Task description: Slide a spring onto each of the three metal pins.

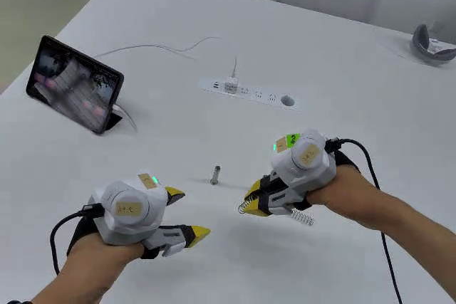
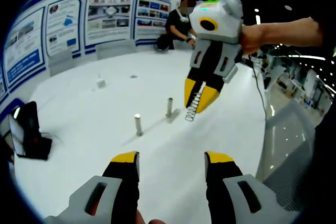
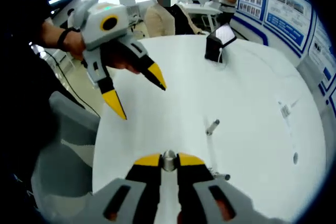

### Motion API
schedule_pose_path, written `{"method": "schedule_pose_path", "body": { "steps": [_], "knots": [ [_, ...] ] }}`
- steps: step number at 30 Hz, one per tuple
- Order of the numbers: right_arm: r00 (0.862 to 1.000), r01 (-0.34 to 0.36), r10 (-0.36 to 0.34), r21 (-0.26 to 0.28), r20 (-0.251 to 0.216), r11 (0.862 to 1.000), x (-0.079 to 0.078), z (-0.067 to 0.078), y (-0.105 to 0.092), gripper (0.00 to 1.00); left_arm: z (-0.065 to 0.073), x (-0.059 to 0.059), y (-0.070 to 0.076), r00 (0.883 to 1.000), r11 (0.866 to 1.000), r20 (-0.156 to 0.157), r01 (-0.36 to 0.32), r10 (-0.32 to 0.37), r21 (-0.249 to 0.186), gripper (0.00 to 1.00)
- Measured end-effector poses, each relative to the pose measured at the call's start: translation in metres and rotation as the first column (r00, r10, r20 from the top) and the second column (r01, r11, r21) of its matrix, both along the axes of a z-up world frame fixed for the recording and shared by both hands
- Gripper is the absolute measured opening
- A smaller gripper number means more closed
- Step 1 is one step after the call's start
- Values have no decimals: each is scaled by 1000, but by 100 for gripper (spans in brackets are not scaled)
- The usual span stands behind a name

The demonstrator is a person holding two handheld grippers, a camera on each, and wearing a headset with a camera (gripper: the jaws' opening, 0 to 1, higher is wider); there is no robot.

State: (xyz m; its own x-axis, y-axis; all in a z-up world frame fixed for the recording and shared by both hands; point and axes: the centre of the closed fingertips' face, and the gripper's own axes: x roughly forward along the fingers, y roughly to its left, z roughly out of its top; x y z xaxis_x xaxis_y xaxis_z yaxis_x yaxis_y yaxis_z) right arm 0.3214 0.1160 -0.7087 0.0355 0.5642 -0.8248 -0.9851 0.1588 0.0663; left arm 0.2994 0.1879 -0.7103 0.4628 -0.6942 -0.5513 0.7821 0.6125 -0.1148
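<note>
The right gripper [image 1: 251, 203] has its two yellow-tipped jaws drawn nearly together on one spring [image 1: 244, 208]. The coil sticks out past the tips, and in the right gripper view it is seen end-on, pinched between them. A second spring [image 1: 303, 216] lies on the white table [image 1: 214, 33] close under this gripper's body, back toward the wrist, which makes two springs counted. The left gripper [image 1: 187, 213] has its jaws spread wide apart with nothing between them. In the left gripper view two metal pins stand upright on the table ahead of those open jaws, a nearer pin [image 2: 138, 124] a little to the left and a farther pin [image 2: 169, 107] beyond it. There, the lower end of the held spring hangs just beside the farther pin and slightly to its right, apart from it, and neither pin carries a spring. In the head view one pin stands between the two grippers, ahead of both sets of tips. Well beyond the left gripper, one dark tablet [image 1: 71, 83] leans on its stand. One white power strip [image 1: 249, 92] lies farther back on the table, past the pins.
</note>
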Motion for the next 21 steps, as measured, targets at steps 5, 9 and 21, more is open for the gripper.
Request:
{"method": "schedule_pose_path", "body": {
  "steps": [5,9,21],
  "knots": [
    [1000,9,-9,-10,29,1000,18,0,5,12,1,5,7,1000,1000,-4,-31,31,-6,54],
    [999,13,-12,-13,37,1000,29,0,9,12,2,8,12,998,998,-12,-56,56,-17,56],
    [998,7,-5,-28,58,1000,53,-8,17,12,0,7,20,995,996,-39,-90,88,-31,63]
  ]
}}
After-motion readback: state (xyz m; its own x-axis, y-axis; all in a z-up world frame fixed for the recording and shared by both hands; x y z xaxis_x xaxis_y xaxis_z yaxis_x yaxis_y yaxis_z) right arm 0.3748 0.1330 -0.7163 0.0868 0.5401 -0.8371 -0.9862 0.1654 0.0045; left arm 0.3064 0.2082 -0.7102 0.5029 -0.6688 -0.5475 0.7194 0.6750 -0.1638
